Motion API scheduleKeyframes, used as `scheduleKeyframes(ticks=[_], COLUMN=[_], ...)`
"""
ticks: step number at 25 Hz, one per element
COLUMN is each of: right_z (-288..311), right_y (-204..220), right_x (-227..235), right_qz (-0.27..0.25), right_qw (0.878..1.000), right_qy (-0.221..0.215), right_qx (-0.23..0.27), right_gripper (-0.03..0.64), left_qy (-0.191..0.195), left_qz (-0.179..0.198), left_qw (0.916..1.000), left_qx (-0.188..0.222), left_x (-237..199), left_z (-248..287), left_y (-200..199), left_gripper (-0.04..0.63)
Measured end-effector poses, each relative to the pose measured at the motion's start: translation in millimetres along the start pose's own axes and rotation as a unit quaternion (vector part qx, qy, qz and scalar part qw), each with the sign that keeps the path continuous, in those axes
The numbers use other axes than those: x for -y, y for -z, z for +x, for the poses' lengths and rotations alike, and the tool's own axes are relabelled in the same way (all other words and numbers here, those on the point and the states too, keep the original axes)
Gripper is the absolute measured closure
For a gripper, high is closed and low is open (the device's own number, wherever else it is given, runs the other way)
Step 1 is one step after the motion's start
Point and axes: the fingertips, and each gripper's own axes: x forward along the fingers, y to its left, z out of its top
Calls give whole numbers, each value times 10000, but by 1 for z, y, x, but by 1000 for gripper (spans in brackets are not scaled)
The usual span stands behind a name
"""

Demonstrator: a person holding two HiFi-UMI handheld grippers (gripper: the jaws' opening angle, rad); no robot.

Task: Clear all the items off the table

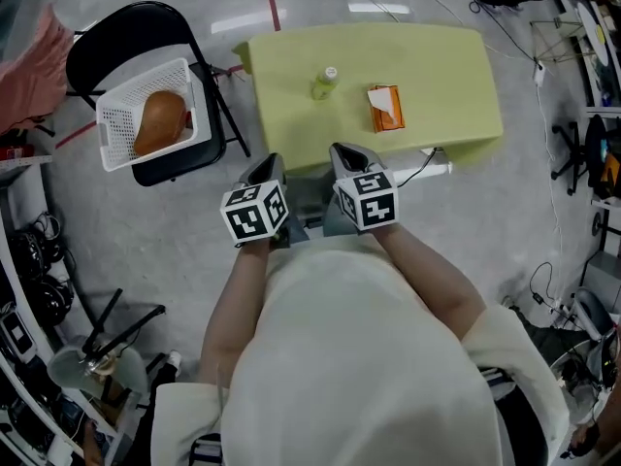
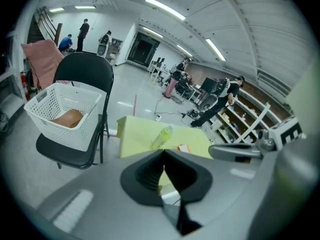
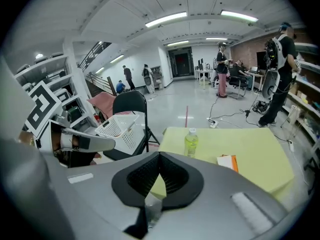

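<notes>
Left gripper: your left gripper [image 1: 266, 171] hangs short of the near edge of the worktop [image 1: 437, 66]. Its fingers [image 2: 146, 175] are pressed together with nothing between them.
Right gripper: your right gripper [image 1: 349, 156] sits just beside the left one, also short of that edge. Its fingers are closed too, and empty.
Bottle: the bottle [image 1: 327, 83] stands upright on the yellow-green worktop, left of the middle. It holds a pale yellow-green drink and its cap is on.
Orange pack: the orange pack [image 1: 386, 108] lies flat to the right of the bottle, near it but not touching.
Basket: the white basket [image 1: 116, 129] rests on the seat of a black chair [image 1: 126, 37], off the left end of the worktop and apart from it.
Done so far: a brown item [image 1: 160, 121] already lies in the basket. Going by how things lie, you have probably cleared one thing.
Still to do: the bottle and the orange pack are both untouched on the worktop, so most of the job is ahead of you.
Stage: you are reaching in, and no grasp has begun.
Next move: you will need to spread the fingers before either gripper can take anything. The bottle is on the basket side, so it suits your left gripper.
Risk: the bottle is tall and narrow, so a sideways nudge could tip it.
</notes>
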Motion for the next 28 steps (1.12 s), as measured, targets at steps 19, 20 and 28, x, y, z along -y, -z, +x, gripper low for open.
scheduleKeyframes(ticks=[19,20,28], right_z=[12,16,52], right_y=[44,47,69], right_x=[171,179,226], right_qz=[366,378,496], right_qw=[9965,9961,9929], right_qy=[493,507,540], right_qx=[-575,-610,-935], right_gripper=[617,617,549], left_qy=[-20,-26,-148], left_qz=[157,158,155], left_qw=[9988,9987,9970], left_qx=[-466,-488,-750], left_x=[79,81,89], left_z=[113,119,160], left_y=[15,16,28], left_gripper=[586,586,586])
